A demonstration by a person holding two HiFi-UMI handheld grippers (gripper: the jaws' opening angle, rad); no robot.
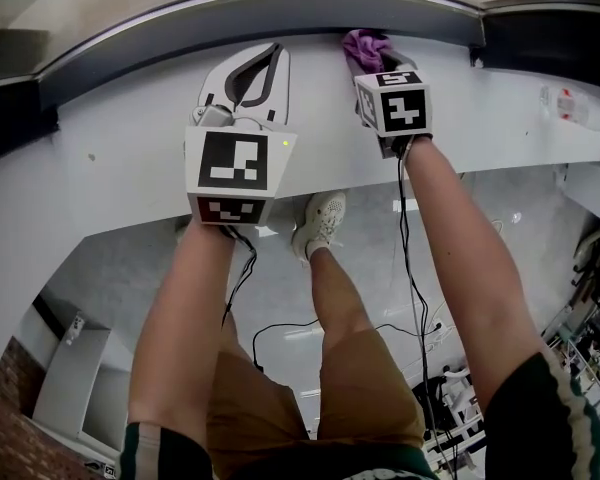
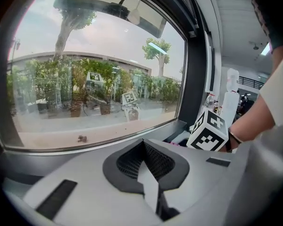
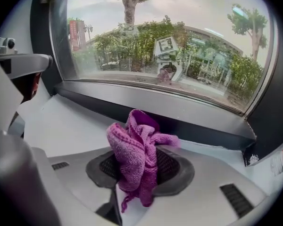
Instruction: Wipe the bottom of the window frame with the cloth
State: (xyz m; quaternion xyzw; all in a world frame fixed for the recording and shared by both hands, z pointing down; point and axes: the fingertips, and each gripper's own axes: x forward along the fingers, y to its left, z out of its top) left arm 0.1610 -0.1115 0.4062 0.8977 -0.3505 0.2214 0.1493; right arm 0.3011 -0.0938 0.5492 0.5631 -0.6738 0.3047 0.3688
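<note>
A: What's around you? Anything in the way?
B: White sill (image 1: 130, 158), smooth and flat. The dark grey bottom rail of the window frame (image 1: 280, 16) runs along its far edge, with glass (image 3: 170, 41) above it. A clear bottle-like thing (image 1: 577, 108) lies far right on the sill, well apart from both tools. A black cable (image 1: 412, 268) hangs from my right side toward the floor. Nothing sits between the cloth and the rail.
A: Right fingers?
B: Right gripper (image 1: 373, 66) is clamped on the cloth (image 1: 366, 46). The dark meshed pads (image 3: 172, 166) pinch it mid-bunch. It sticks out past the tips and a tail hangs below.
A: Where's the cloth vs the frame?
B: At the foot of the rail, right of the sill's middle. In the head view it overlaps the rail's lower edge. I can't confirm actual contact.
A: Left?
B: Left gripper (image 1: 270, 53) is closed, pads meeting, nothing between them. It's over the sill just left of the right one, tips short of the rail.
A: Cloth material?
B: Purple terry or microfibre with a looped nap, crumpled into a lump. The tool shells are smooth light grey plastic.
</note>
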